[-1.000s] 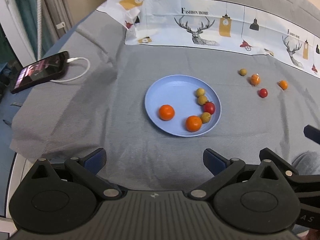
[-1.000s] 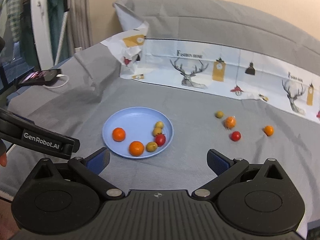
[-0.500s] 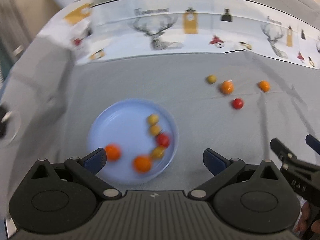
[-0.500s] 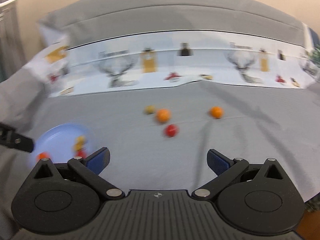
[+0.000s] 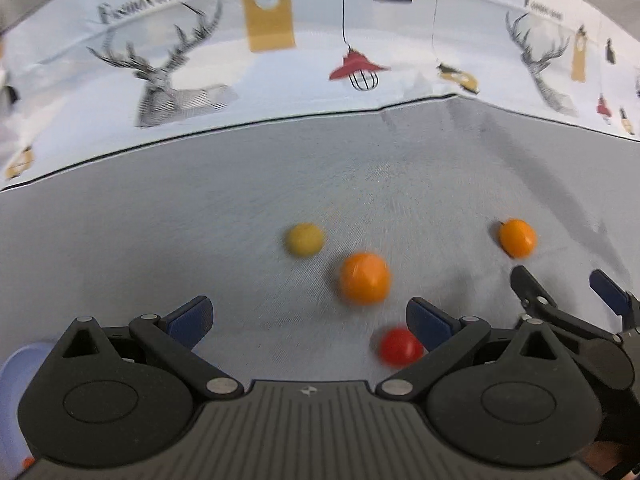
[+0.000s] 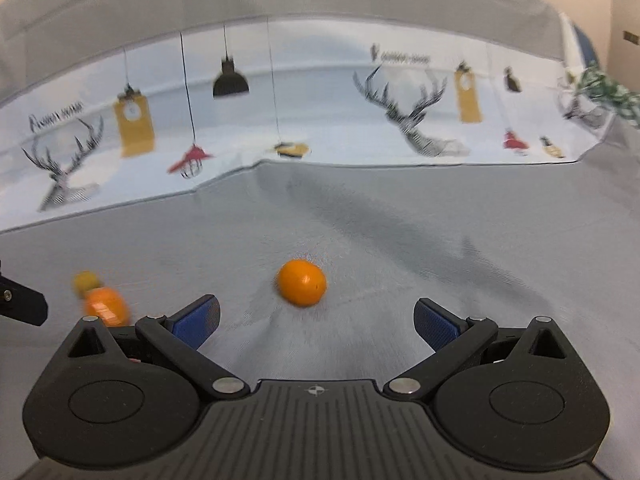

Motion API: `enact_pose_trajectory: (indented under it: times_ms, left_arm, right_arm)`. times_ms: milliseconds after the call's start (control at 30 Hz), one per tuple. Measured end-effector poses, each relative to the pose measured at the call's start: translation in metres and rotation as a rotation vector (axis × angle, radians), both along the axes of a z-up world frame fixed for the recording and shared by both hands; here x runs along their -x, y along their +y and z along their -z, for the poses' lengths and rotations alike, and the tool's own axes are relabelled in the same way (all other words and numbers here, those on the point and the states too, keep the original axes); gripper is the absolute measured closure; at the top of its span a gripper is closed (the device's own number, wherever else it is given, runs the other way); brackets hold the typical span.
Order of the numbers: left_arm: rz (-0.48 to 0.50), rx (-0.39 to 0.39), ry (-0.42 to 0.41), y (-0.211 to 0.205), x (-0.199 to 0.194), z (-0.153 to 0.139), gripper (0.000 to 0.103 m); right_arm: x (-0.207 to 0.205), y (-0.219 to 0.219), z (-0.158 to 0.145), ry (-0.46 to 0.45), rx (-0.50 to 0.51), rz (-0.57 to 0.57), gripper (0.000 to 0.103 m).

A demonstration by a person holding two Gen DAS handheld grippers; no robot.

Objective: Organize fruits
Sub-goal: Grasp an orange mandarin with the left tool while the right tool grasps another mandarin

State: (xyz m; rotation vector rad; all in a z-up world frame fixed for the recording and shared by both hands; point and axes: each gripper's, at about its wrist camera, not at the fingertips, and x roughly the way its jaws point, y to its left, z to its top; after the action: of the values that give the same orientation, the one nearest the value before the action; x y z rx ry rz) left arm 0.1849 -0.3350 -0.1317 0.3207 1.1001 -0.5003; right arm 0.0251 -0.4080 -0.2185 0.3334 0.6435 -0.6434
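Loose fruits lie on the grey cloth. In the left wrist view a yellow fruit (image 5: pixel 304 240), a larger orange fruit (image 5: pixel 364 278), a red tomato (image 5: pixel 400 346) and a small orange fruit (image 5: pixel 517 237) sit just ahead of my open left gripper (image 5: pixel 308 320); the tomato lies by its right finger. The blue plate (image 5: pixel 16 364) shows only as a sliver at lower left. My right gripper (image 6: pixel 316 318) is open, with the small orange fruit (image 6: pixel 302 282) just ahead between its fingers. The larger orange fruit (image 6: pixel 106 306) and yellow fruit (image 6: pixel 85 280) lie to its left.
A white printed cloth with deer and lamps (image 5: pixel 280 60) covers the far part of the surface and rises behind the fruits. The right gripper's fingers (image 5: pixel 536 296) show at the right edge of the left wrist view. Grey cloth (image 6: pixel 440 248) extends to the right.
Both grippers have swung right and moved forward, away from the blue plate and close to the loose fruits. The plate has slid out of view. Both stay open.
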Motion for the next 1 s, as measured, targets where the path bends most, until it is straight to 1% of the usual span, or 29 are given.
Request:
enact_pose_trajectory:
  times_ms: [100,167,200,233,267,300,333,400,467,500,533,567,600,633,667,700,767,867,933,1000]
  left_arm:
    - [-0.005,-0.015,0.063,-0.021,-0.02,0.03,0.0]
    - [-0.01,-0.061,0.098,-0.032,-0.031,0.055,0.0]
    - [-0.015,-0.075,0.096,-0.033,-0.032,0.062,0.0]
    - [-0.018,-0.06,0.065,-0.033,-0.03,0.059,0.0]
    - [-0.002,-0.041,0.039,-0.034,-0.027,0.058,0.0]
    - [0.023,-0.053,0.04,-0.037,-0.026,0.06,0.0]
    - [0.028,-0.055,0.03,-0.037,-0.025,0.061,0.0]
    - [0.015,-0.052,0.035,-0.036,-0.026,0.061,0.0]
    - [-0.013,-0.045,0.055,-0.032,-0.026,0.059,0.002]
    - [-0.043,-0.033,0.053,-0.029,-0.026,0.056,0.013]
    - [-0.054,-0.021,0.047,-0.029,-0.024,0.051,0.035]
    - [-0.038,0.007,0.064,-0.027,-0.023,0.045,0.049]
    - [-0.027,0.027,0.09,-0.026,-0.021,0.041,0.062]
    - [-0.034,0.05,0.121,-0.022,-0.022,0.037,0.062]
    - [-0.043,0.081,0.137,-0.016,-0.021,0.034,0.062]
    - [-0.038,0.095,0.128,-0.012,-0.02,0.03,0.062]
    - [-0.023,0.089,0.082,-0.005,-0.012,0.021,0.062]
    - [-0.012,0.091,0.063,0.011,0.0,0.002,0.062]
    - [-0.015,0.099,0.066,0.025,0.007,-0.014,0.062]
    - [-0.019,0.112,0.078,0.044,0.019,-0.033,0.062]
  right_arm:
    - [-0.029,-0.021,0.022,0.033,-0.024,-0.009,0.001]
    - [-0.045,-0.034,0.042,0.065,-0.083,0.018,0.0]
    - [-0.048,-0.032,0.049,0.044,-0.047,0.039,0.001]
    - [-0.049,-0.026,0.052,0.03,0.019,0.043,0.001]
    - [-0.051,-0.022,0.054,0.032,0.04,0.039,0.001]
    - [-0.052,-0.023,0.053,0.034,0.032,0.04,0.001]
    - [-0.051,-0.025,0.053,0.026,0.015,0.042,0.001]
    - [-0.05,-0.025,0.054,0.017,0.01,0.042,0.001]
    - [-0.051,-0.022,0.054,0.028,0.021,0.041,0.001]
    - [-0.052,-0.023,0.053,0.028,0.019,0.042,0.003]
    - [-0.051,-0.022,0.052,0.021,0.017,0.048,0.022]
    - [-0.049,-0.023,0.05,0.014,0.033,0.05,0.039]
    - [-0.049,-0.02,0.046,0.021,0.049,0.019,0.064]
    - [-0.048,-0.019,0.043,0.035,0.053,0.016,0.065]
    - [-0.044,-0.021,0.042,0.019,0.032,0.026,0.065]
    - [-0.041,-0.023,0.042,-0.008,0.006,0.045,0.065]
    - [-0.038,-0.026,0.04,-0.03,-0.014,0.063,0.065]
    - [-0.031,-0.028,0.035,-0.046,0.002,0.103,0.065]
    - [-0.022,-0.027,0.023,-0.053,0.022,0.13,0.065]
    - [-0.01,-0.023,0.001,-0.061,0.009,0.162,0.065]
